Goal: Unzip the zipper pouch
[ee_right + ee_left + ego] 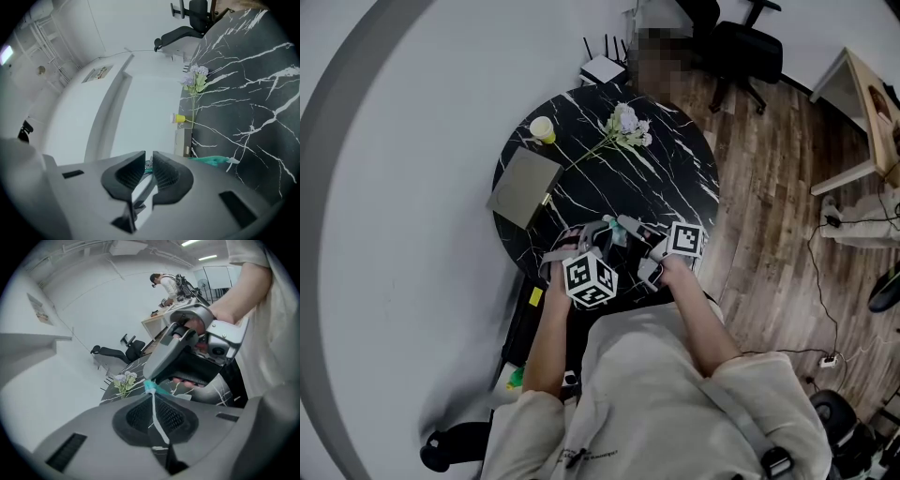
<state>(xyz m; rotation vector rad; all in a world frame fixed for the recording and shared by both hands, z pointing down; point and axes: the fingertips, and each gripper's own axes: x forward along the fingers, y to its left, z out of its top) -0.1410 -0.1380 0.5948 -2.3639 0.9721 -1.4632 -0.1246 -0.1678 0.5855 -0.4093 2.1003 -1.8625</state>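
Note:
A teal zipper pouch (615, 236) hangs between my two grippers over the near edge of the black marble table (675, 178). My left gripper (592, 234) is shut on a thin edge of the pouch (151, 387), and a pale strip runs down between its pads. My right gripper (630, 228) faces it from the right. In the right gripper view its jaws stand almost together with a small metal zipper pull (148, 164) pinched at the tips, and the rest of the teal pouch (213, 160) trails off to the right. Most of the pouch is hidden by the grippers.
On the table lie a grey flat folder (525, 186), a yellow cup (543, 129) and a sprig of pale flowers (623, 127). A white router (602, 68) and a black office chair (741, 52) stand behind it. Wooden floor lies to the right.

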